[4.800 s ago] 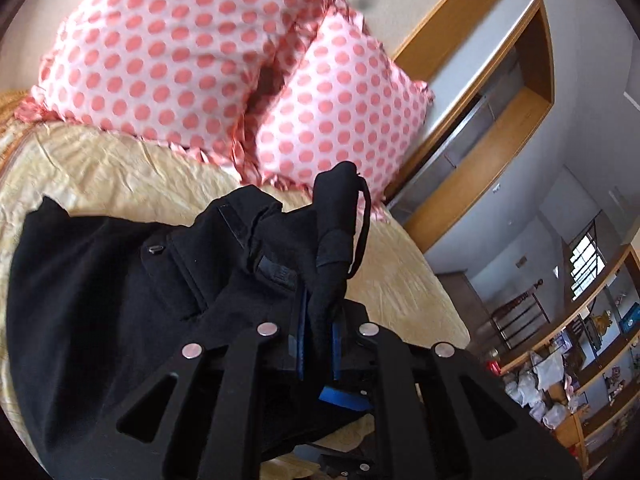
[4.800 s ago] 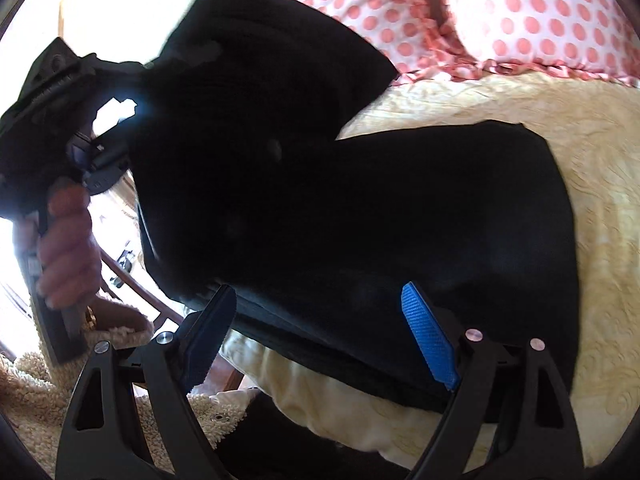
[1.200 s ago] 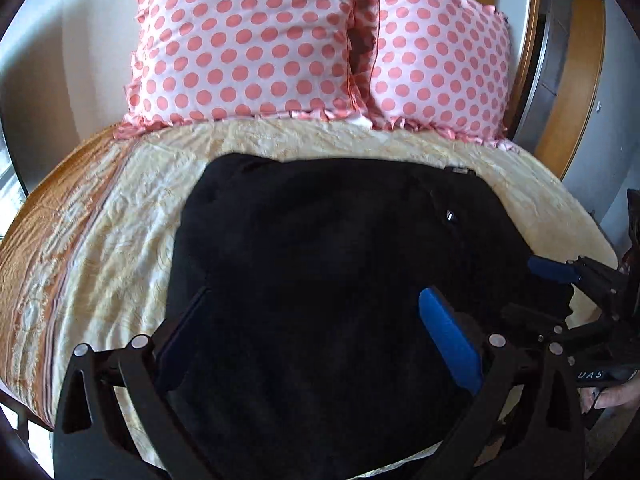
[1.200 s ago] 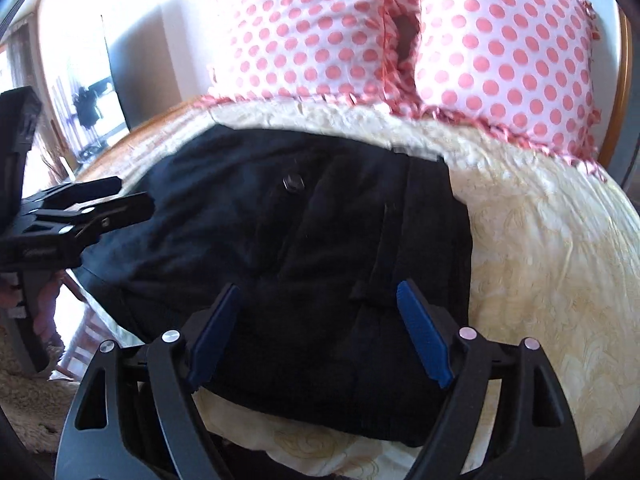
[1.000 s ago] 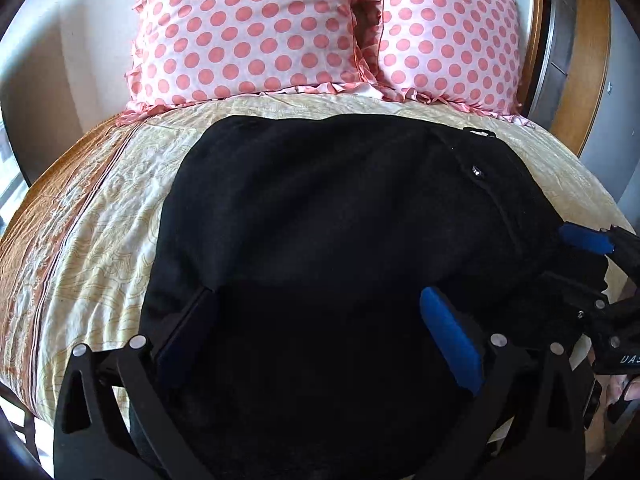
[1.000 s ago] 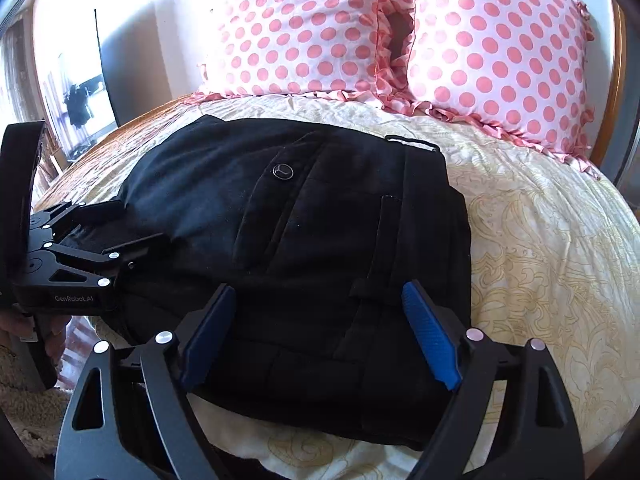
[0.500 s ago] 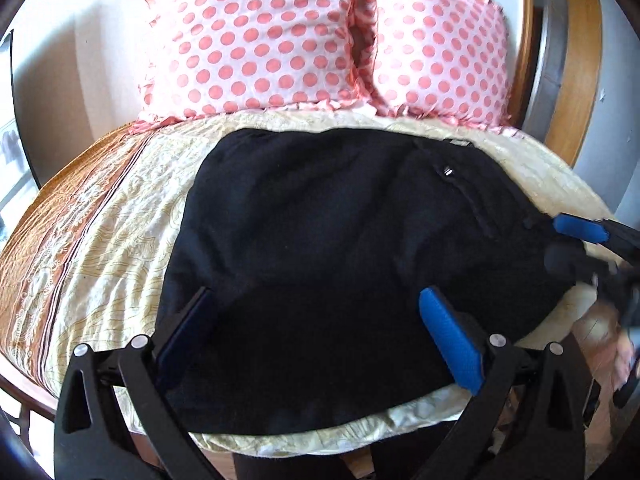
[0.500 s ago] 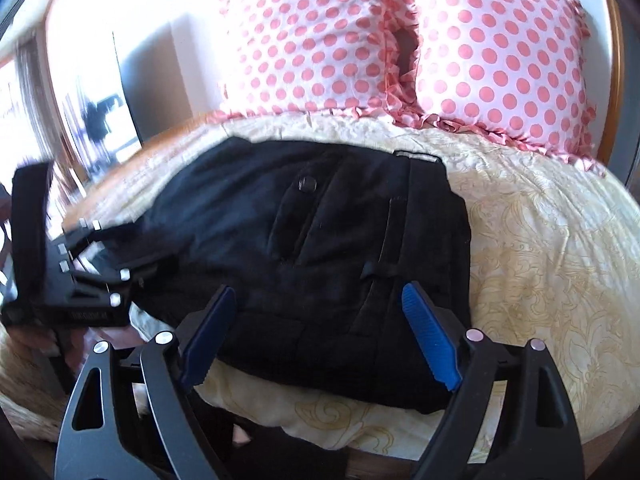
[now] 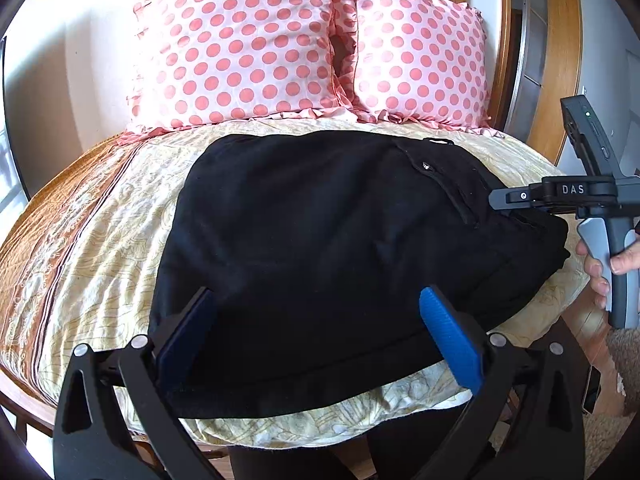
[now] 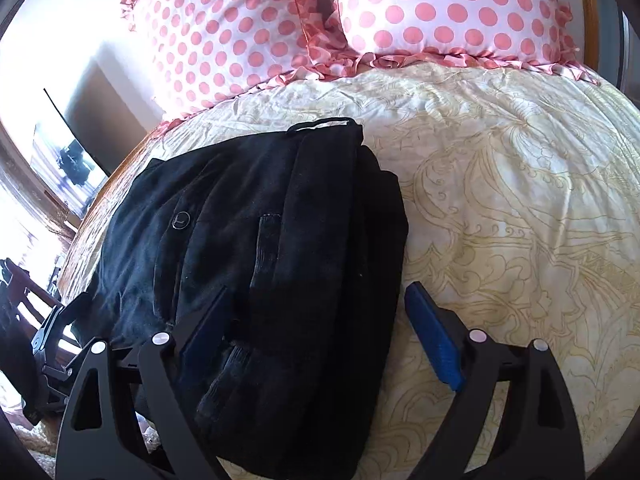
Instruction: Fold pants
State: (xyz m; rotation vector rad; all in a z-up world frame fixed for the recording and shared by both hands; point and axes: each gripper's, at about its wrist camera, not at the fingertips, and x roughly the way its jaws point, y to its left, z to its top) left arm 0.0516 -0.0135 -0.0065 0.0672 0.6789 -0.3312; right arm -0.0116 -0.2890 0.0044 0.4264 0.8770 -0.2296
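Evidently the pants [image 9: 344,248] lie folded below the pillows [image 9: 240,44]; the left gripper [image 9: 324,332] and right gripper [image 10: 320,332] gape empty; next comes, judging so, another fold or smoothing.

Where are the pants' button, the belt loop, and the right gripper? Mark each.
button [image 10: 181,219], right wrist view, its round face.
belt loop [image 10: 322,123], right wrist view, its arch.
right gripper [image 10: 316,330], right wrist view, between its fingertips.

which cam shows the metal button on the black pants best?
Right wrist view: the round metal button sits large and face-on on the folded black fabric pants, its ring outline clear. The left wrist view shows the same button only as a tiny glint near the far edge of the pants.
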